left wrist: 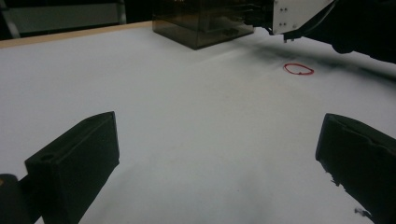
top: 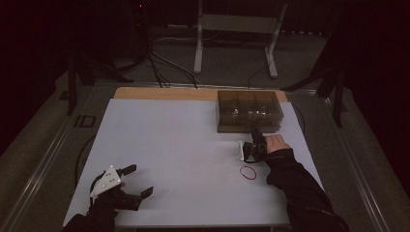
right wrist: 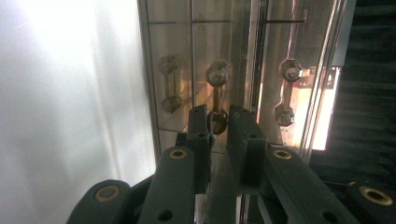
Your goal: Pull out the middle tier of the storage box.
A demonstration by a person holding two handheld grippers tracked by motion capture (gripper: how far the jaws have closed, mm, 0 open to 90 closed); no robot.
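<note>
Handle (right wrist: 218, 95) apparently between right gripper (right wrist: 219, 122) fingers.

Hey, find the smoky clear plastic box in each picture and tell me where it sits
High view: the box stands upper right of centre, at the table's far edge.
Left gripper view: top centre, beyond the red rubber band.
Right gripper view: its clear wall spans the centre, just past the right gripper.
Shared landmark: the right gripper, close against the box.

No readable text, labels, brands, numbers or signs anywhere in view
</note>
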